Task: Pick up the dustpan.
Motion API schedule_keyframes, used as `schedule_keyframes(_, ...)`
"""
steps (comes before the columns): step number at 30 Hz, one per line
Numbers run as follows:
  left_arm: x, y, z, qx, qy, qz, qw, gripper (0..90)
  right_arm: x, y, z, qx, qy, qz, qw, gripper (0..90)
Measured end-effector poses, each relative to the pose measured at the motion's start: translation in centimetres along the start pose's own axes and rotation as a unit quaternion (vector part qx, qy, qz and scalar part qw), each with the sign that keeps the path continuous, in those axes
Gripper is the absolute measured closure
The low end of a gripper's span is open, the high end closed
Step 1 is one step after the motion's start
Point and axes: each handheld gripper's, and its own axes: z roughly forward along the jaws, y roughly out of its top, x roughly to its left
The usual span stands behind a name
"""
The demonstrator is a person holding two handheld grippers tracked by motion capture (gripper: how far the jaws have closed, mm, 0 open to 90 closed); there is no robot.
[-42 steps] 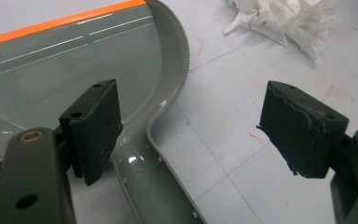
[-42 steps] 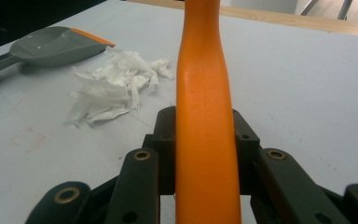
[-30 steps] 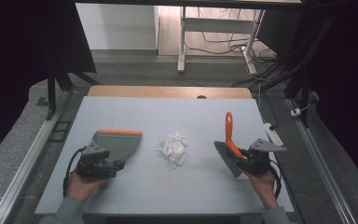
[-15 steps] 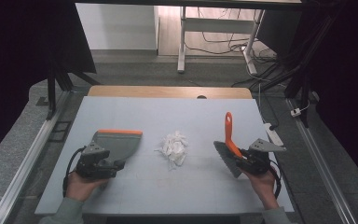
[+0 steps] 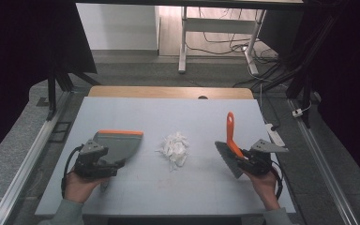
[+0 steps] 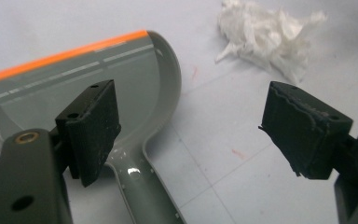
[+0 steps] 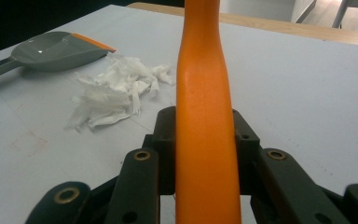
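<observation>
1. The left gripper (image 5: 104,165) is hovering over the grey dustpan (image 5: 117,145) at the left of the table (image 5: 122,112), with its jaws spread wide and gripping nothing.
2. In the left gripper view, the dustpan's handle (image 6: 142,186) is lying on the table below the left-hand jaw, running down toward the bottom edge, while the pan's bowl (image 6: 88,84) with its orange lip is spreading out beyond that jaw; the right-hand jaw is standing over bare table, well clear of the pan.
3. The left jaws have just been opening a little further, and nothing is sitting between the pads.
4. The right gripper (image 5: 248,159) is clenching the orange handle (image 5: 231,131) of a brush (image 5: 228,159), whose grey bristles are resting on the table at the right.
5. In the right gripper view, that handle (image 7: 205,116) is rising straight up between the two jaws, pinched at its lower part.
6. A pile of shredded white paper (image 5: 175,148) is lying in the middle of the table, between dustpan and brush and apart from both.
7. No brand, label or writing is showing legibly on any of these things.
8. Compared with the earlier high views, the dustpan, the paper and the brush are lying where they were, and the right hand is keeping its place.
</observation>
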Motion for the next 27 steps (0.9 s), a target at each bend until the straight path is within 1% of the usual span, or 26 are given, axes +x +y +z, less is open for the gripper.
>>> schedule_keyframes(1,0.0,0.0,0.0,0.000,0.000,0.000,1.0000,19.8,0.0,0.0,0.0,-0.001,0.000,0.002,1.0000,69.6)
schedule_keyframes(3,-0.3,0.5,-0.3,-0.003,0.010,-0.002,0.9999,19.8,-0.1,-0.1,-0.1,-0.003,0.002,0.004,1.0000,69.6)
schedule_keyframes(4,-0.5,1.2,-0.5,0.001,0.018,-0.003,0.9998,19.7,-0.2,-0.1,-0.1,-0.003,0.002,0.004,1.0000,69.6)
schedule_keyframes(6,-0.6,1.5,-0.6,0.005,0.021,-0.002,0.9998,18.6,-0.2,-0.1,-0.2,-0.003,0.001,0.004,1.0000,69.6)
schedule_keyframes(9,-0.7,2.1,-0.7,0.018,0.030,-0.015,0.9993,16.0,-0.2,-0.1,-0.2,-0.007,0.003,0.005,1.0000,69.6)
schedule_keyframes(10,-0.6,2.2,-0.6,0.032,0.040,-0.020,0.9985,16.0,-0.2,-0.1,-0.3,-0.007,0.003,0.005,1.0000,69.6)
schedule_keyframes(11,-0.6,2.2,-0.6,0.032,0.040,-0.020,0.9985,15.8,-0.2,-0.1,-0.3,-0.007,0.003,0.005,1.0000,69.6)
schedule_keyframes(12,-0.5,2.1,-0.6,0.038,0.046,-0.025,0.9979,15.4,-0.2,-0.1,-0.3,-0.007,0.003,0.005,1.0000,69.6)
schedule_keyframes(14,-0.3,1.9,-0.6,0.050,0.052,-0.033,0.9969,15.1,-0.2,-0.1,-0.2,-0.005,0.001,0.004,1.0000,69.6)
schedule_keyframes(17,0.1,1.5,-0.9,0.070,0.054,-0.044,0.9951,13.5,-0.1,-0.1,-0.1,-0.003,0.000,0.003,1.0000,69.6)
schedule_keyframes(18,0.3,1.3,-1.1,0.078,0.059,-0.053,0.9938,12.6,-0.1,0.0,-0.1,-0.003,-0.001,0.002,1.0000,69.6)
schedule_keyframes(19,0.3,1.3,-1.1,0.078,0.059,-0.053,0.9938,12.3,-0.1,0.0,-0.1,-0.003,-0.001,0.001,1.0000,69.6)
schedule_keyframes(20,0.4,1.2,-1.2,0.080,0.060,-0.058,0.9933,12.3,-0.1,0.0,-0.1,-0.003,-0.002,0.001,1.0000,69.6)
schedule_keyframes(22,0.6,1.1,-1.3,0.087,0.054,-0.064,0.9927,12.3,-0.1,0.0,-0.1,-0.002,-0.001,0.002,1.0000,69.6)
schedule_keyframes(23,0.8,1.0,-1.1,0.101,0.048,-0.067,0.9915,12.3,-0.1,-0.1,-0.1,-0.001,-0.002,0.001,1.0000,69.6)
schedule_keyframes(24,0.8,1.0,-1.1,0.101,0.048,-0.067,0.9915,12.2,-0.1,-0.1,0.0,0.000,-0.002,0.001,1.0000,69.6)
schedule_keyframes(27,1.1,0.6,-0.5,0.119,0.043,-0.075,0.9892,11.5,0.0,-0.1,0.1,0.002,0.000,-0.001,1.0000,69.6)
